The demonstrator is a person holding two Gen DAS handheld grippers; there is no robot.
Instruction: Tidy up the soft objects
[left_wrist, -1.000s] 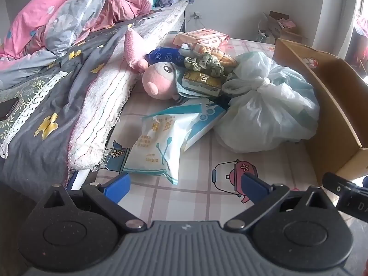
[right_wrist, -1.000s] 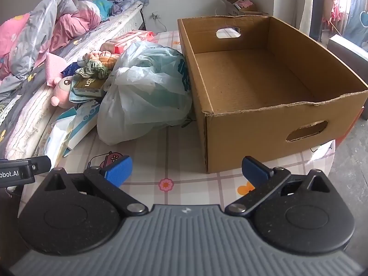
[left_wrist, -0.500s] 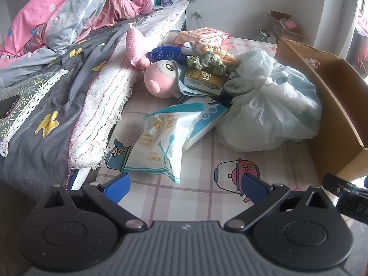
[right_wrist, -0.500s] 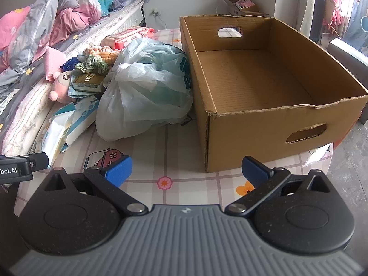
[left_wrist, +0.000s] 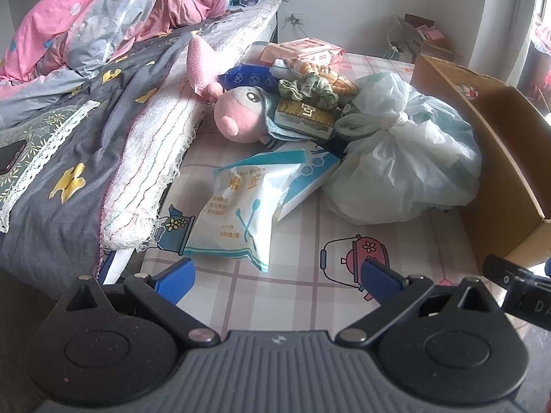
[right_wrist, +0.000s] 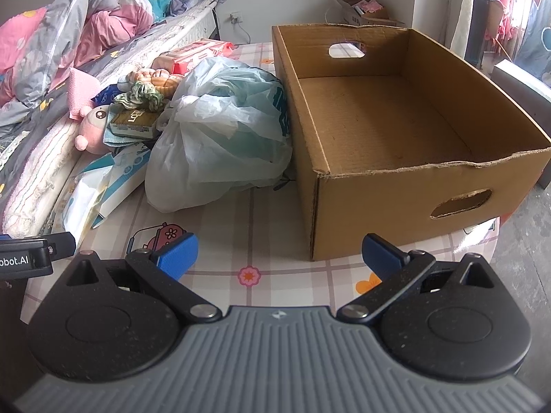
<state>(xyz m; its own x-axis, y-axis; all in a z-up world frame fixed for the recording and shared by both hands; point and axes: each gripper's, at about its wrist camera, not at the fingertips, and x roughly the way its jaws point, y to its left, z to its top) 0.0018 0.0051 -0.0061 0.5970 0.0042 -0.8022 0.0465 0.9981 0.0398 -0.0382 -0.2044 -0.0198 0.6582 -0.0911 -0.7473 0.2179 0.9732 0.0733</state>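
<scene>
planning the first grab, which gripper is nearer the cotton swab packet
Left. The left gripper is open just short of the cotton swab packet; the right gripper faces the cardboard box, packet off to its left.

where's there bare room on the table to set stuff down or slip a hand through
Free: the tablecloth strip in front of the tied plastic bag and the cardboard box, and the box's bare floor. Crowded: the pile behind, with the cotton swab pack, pink plush and scrunchies. The bag presses against the box wall, leaving no gap.
</scene>
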